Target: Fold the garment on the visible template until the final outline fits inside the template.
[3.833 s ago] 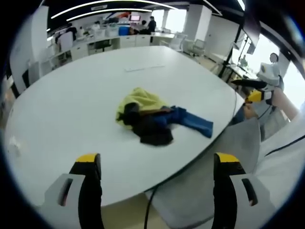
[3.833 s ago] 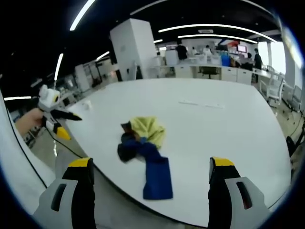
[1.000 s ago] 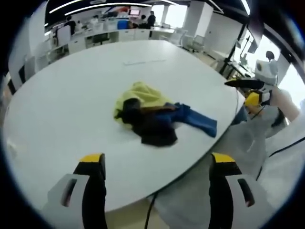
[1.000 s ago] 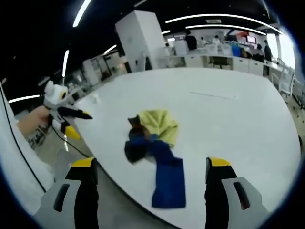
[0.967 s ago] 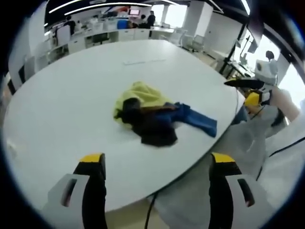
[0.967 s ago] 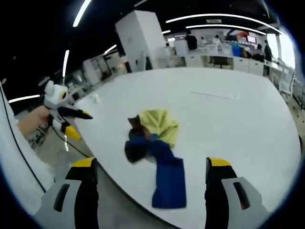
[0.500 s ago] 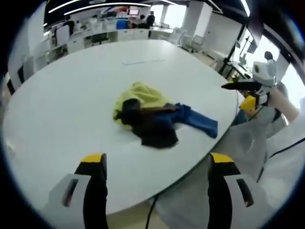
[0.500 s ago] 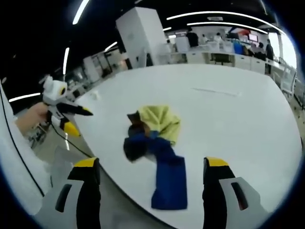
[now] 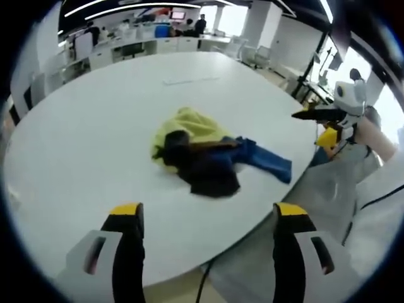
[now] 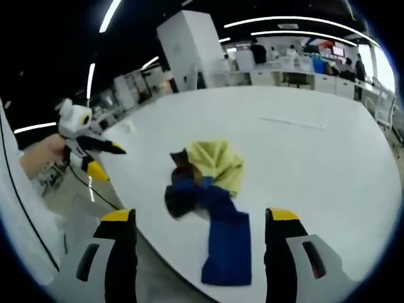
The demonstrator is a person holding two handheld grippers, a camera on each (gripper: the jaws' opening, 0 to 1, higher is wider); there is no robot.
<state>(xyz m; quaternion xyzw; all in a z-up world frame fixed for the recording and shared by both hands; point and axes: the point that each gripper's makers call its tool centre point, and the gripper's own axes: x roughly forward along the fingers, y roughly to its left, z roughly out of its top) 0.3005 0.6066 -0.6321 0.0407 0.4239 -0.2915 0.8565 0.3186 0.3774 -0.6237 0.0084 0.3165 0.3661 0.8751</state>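
Left gripper view has the left gripper at the bottom, jaws wide apart with nothing between them, held off the near edge of the white desk and well short of the cloth. Beyond it, toward the middle of the desk, lies the garment: a crumpled heap with a yellow part on the far side, a dark bunched part nearest the gripper, and a blue strip running out toward the desk's right edge. It is not spread flat, so folding has not begun in any useful sense; my reading is that both tools are held back and open to approach and pick an edge. At the right of this view the right gripper shows in a hand, pointing in toward the desk.

Right gripper view looks along the right gripper, jaws likewise apart and empty, hanging at the desk's edge. The blue strip ends just ahead of them, the dark and yellow parts farther on. At the left, the other hand carries its gripper beside the desk edge. Faint markings lie far across the desk; whether they are the template I cannot tell.
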